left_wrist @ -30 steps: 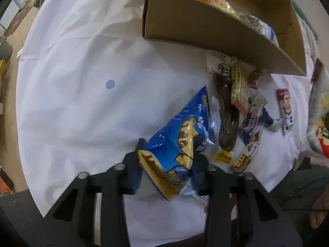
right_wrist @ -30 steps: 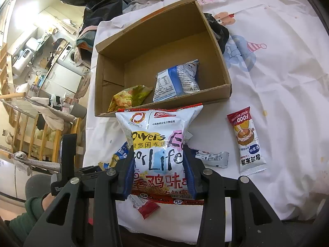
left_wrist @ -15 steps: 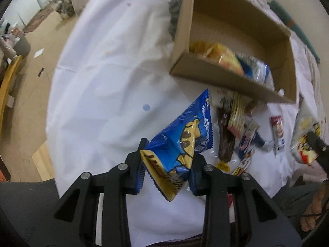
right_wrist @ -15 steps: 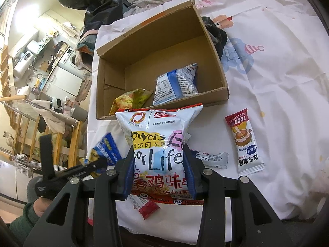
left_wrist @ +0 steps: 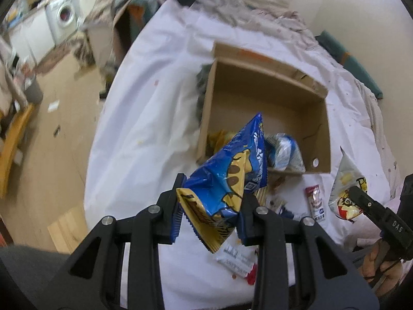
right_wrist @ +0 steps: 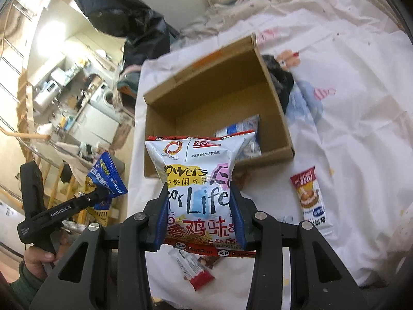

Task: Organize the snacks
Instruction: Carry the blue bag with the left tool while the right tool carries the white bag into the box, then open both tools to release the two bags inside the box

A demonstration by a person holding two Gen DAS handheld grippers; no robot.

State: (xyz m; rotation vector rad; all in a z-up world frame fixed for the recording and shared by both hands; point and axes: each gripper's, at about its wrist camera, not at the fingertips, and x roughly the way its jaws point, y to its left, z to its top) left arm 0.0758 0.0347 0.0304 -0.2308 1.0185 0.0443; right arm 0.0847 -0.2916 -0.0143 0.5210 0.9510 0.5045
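Since a second ago: blue bag lifted clear of cloth, carried toward cardboard box, left tongs clamped on its near end. Right tongs clamped on white chip bag, near box front wall. Both ready for boxing; small packets remaining outside.

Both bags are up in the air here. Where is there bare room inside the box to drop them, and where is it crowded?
Cardboard box: the floor toward its far wall is bare. Its near end holds the blue-white packet and a yellow packet. Crowded: the sheet just before the box, with the red-white sachet and others.
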